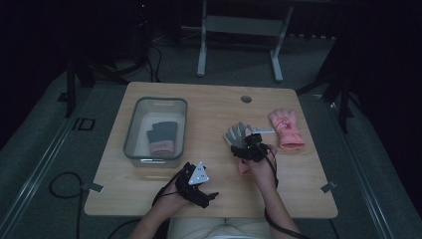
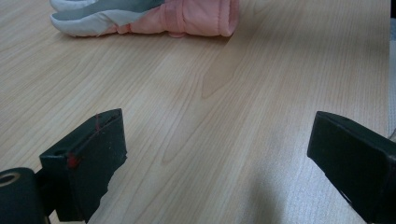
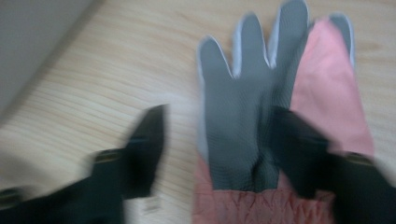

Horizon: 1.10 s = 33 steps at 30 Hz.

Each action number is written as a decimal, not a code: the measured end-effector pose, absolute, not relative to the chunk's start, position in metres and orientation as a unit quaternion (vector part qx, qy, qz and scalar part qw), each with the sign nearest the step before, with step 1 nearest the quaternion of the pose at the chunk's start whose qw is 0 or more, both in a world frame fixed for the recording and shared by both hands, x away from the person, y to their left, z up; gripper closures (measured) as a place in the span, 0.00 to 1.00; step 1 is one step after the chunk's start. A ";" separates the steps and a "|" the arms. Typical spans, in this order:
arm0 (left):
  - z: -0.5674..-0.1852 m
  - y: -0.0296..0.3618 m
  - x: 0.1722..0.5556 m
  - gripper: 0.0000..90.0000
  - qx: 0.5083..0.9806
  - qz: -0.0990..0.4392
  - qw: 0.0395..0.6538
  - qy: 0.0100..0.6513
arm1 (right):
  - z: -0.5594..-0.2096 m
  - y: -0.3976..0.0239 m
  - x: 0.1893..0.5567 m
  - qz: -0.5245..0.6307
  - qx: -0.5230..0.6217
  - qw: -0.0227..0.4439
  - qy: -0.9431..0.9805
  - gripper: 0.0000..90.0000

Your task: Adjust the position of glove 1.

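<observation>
A pink glove with a grey palm [image 1: 237, 133] lies palm up in the middle of the table, fingers pointing away. My right gripper [image 1: 250, 143] hovers over its cuff end. In the blurred right gripper view, that gripper [image 3: 222, 144] is open, with the right jaw over the grey palm [image 3: 243, 116] and the left jaw over bare wood. My left gripper [image 1: 205, 187] rests near the table's front edge. It is open [image 2: 217, 154] with nothing between the jaws, and the glove's cuff [image 2: 187, 16] lies ahead of it.
A clear plastic bin [image 1: 135, 130] stands at the table's left with a grey and pink glove [image 1: 161, 137] inside. Another pink glove [image 1: 286, 128] lies at the right. A round cable hole [image 1: 246, 99] sits near the far edge.
</observation>
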State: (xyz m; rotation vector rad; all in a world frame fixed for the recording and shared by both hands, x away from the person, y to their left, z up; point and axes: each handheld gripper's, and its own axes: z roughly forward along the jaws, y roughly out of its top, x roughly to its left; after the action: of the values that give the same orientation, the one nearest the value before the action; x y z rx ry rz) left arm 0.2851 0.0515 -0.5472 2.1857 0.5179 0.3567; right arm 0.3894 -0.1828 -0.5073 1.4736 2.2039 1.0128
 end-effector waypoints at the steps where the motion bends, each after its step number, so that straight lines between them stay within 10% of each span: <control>1: -0.548 0.051 0.285 0.05 0.873 0.141 0.419 0.206 | -0.504 -0.186 0.389 0.363 0.508 0.154 0.766 0.12; 13: -0.549 0.051 0.286 0.05 0.874 0.141 0.417 0.207 | -0.468 -0.254 0.395 0.353 0.514 0.252 0.740 0.24; 21: -0.550 0.052 0.287 0.05 0.874 0.142 0.415 0.210 | -0.459 -0.295 0.408 0.361 0.543 0.253 0.715 0.12; 27: -0.550 0.052 0.286 0.05 0.873 0.141 0.418 0.209 | -0.454 -0.319 0.427 0.339 0.537 0.266 0.725 0.44; 33: -0.551 0.050 0.285 0.05 0.875 0.139 0.417 0.203 | -0.455 -0.337 0.453 0.314 0.535 0.270 0.736 0.55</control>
State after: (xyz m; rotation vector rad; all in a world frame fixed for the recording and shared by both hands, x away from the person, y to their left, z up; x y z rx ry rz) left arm 0.2853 0.0502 -0.5509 2.1952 0.5105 0.3485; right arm 0.4526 -0.3373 -0.4549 1.4418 1.9837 0.8465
